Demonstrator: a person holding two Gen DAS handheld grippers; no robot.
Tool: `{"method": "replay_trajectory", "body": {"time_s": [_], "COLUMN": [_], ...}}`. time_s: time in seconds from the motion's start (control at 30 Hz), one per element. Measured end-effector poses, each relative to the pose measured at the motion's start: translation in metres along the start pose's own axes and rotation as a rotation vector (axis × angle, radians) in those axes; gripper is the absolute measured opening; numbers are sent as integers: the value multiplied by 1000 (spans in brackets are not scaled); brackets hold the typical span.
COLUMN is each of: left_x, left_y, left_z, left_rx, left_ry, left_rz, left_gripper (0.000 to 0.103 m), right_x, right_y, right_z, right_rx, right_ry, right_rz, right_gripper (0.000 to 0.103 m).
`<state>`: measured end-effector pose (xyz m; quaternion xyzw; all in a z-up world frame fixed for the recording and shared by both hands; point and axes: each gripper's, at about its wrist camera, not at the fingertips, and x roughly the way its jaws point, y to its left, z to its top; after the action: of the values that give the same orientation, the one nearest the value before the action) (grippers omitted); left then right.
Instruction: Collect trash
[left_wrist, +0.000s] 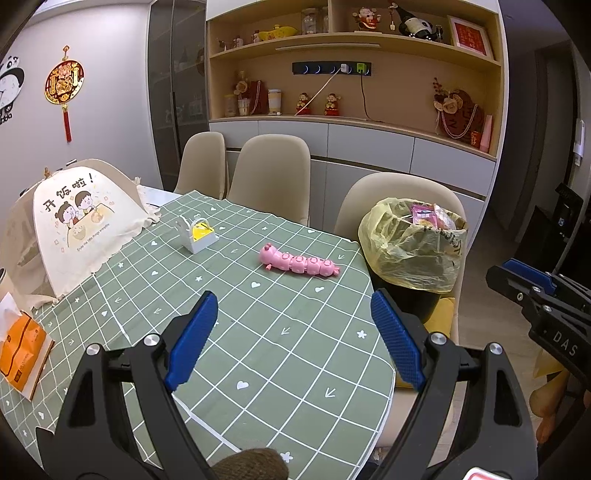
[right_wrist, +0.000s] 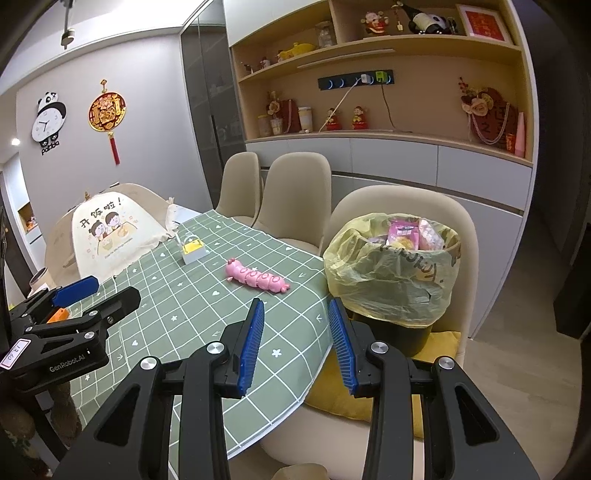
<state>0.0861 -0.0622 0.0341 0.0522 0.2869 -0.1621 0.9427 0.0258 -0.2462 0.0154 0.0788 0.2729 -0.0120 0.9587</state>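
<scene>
A black bin lined with a yellow bag (left_wrist: 413, 247) stands on a chair at the table's right edge; it also shows in the right wrist view (right_wrist: 391, 280). Pink wrappers (right_wrist: 413, 232) lie in its top. My left gripper (left_wrist: 295, 299) is open and empty above the green checked tablecloth (left_wrist: 258, 350). My right gripper (right_wrist: 295, 306) is open and empty, over the table's corner just left of the bin. A pink caterpillar toy (left_wrist: 299, 260) and a small grey and yellow box (left_wrist: 199, 236) lie on the cloth beyond both grippers.
A cloth food cover (left_wrist: 77, 225) stands at the table's far left. An orange tissue pack (left_wrist: 22, 350) lies at the near left. Beige chairs (left_wrist: 273, 173) line the far side. A yellow cushion (right_wrist: 354, 395) sits under the bin. Shelves stand behind.
</scene>
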Motion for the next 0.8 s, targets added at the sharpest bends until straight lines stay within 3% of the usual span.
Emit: {"method": "replay_trajectory", "body": {"time_s": [0.8], "left_x": [-1], "left_y": [-4], "left_z": [-2], "left_rx": [2], "left_ry": [-2], "left_rz": [-6], "left_gripper": [81], "right_x": [-1], "right_y": [-4], "right_z": [-2], "right_rx": [4], "right_ry": [4], "right_rz": [-16], "right_gripper": [35]}}
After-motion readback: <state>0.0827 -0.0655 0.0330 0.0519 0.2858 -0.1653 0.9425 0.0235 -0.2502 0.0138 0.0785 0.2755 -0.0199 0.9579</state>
